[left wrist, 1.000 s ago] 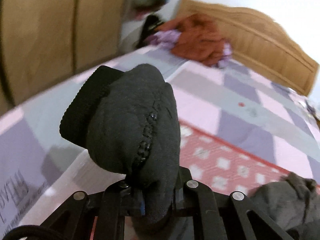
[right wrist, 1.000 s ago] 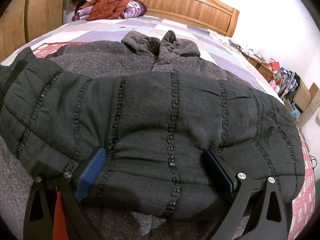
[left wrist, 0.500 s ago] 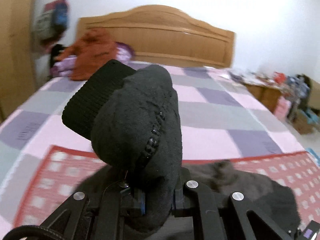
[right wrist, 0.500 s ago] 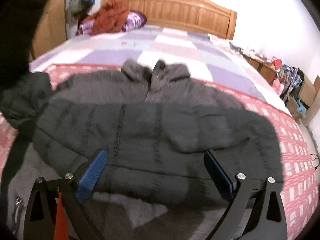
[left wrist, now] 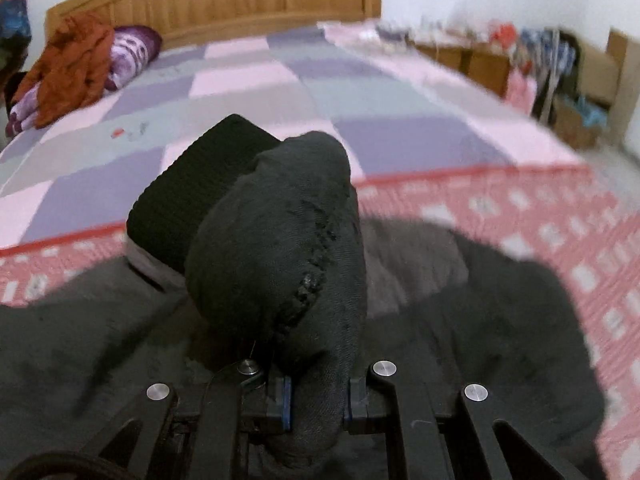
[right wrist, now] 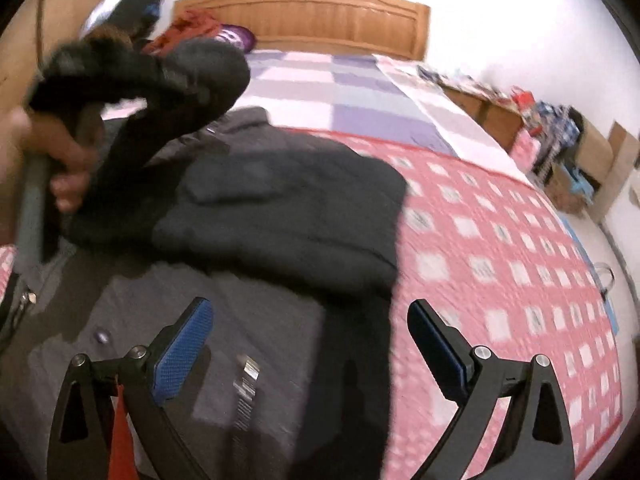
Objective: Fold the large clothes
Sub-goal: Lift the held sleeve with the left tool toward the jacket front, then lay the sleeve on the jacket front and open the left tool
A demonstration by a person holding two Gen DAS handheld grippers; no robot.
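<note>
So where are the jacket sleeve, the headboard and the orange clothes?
jacket sleeve [left wrist: 276, 248]: left wrist view, bunched end above the tool.
headboard [right wrist: 320, 12]: right wrist view, wooden panel.
orange clothes [left wrist: 68, 64]: left wrist view, pile's middle.

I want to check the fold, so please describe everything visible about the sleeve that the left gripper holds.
The sleeve is dark grey quilted fabric with a line of black stitching and a black ribbed cuff at its end. The left gripper has its jaws shut on it, and the end bulges up past them. In the right wrist view it hangs lifted above the jacket body lying on the bed.
</note>
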